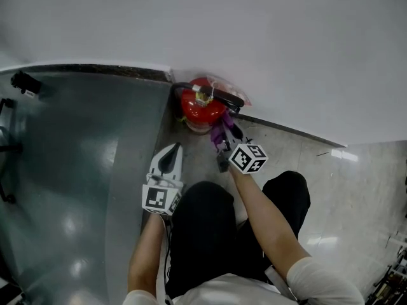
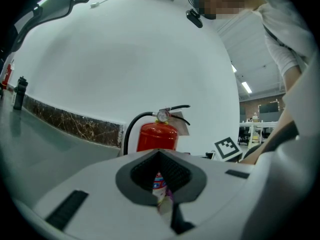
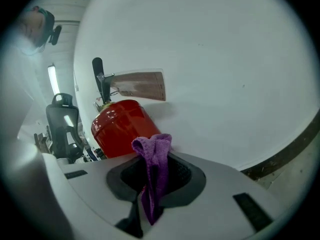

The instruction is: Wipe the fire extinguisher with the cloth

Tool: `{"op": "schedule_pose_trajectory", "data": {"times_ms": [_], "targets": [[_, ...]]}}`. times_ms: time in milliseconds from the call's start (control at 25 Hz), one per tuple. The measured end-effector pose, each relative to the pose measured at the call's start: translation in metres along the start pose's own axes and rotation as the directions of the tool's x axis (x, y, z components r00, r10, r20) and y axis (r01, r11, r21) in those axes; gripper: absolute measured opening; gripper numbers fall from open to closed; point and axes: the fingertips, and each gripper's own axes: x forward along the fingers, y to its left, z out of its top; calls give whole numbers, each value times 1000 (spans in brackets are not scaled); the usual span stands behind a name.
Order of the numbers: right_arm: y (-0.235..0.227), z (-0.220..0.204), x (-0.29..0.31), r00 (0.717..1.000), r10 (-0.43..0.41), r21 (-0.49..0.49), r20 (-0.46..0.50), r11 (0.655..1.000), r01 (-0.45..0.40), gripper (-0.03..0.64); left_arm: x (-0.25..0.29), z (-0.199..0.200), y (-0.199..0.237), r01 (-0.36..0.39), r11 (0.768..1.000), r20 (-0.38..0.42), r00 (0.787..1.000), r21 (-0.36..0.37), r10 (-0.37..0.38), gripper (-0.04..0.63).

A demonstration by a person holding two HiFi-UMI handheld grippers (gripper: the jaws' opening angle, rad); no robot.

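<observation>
The fire extinguisher is standing on the floor in the corner, tight against the white wall, with its black hose and lever on top. The right gripper is clenching the purple cloth between its jaws, a bunched fold poking out above the pads and a tail hanging below, just beside the red cylinder. Whether the fabric is touching the paint is hard to tell. The left gripper is hovering a little back, its jaws pressed together on nothing. The cloth is looking soft and limp, so it is likely to fold under pressure, and the pinch near its middle is looking sound. The extinguisher is probably heavy and rigid (its smooth paint likely slippery) and is best steadied by the neck.
</observation>
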Motion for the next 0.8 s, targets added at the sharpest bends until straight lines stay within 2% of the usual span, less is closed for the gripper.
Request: {"op": "schedule_pose_trajectory", "data": {"times_ms": [240,600,800], "targets": [[31,24,-12,995,91,-55,33,994,-90,66,-1,-4,1,0,1000,6,1000,7,0,5],[51,48,-18,987,129,-73,96,990,-122,66,-6,-3,-3,4,1000,8,1000,5,-4,5],[64,54,-23,982,163,-148,93,978,-148,66,-2,-5,-5,17,1000,9,1000,13,-17,5]]}}
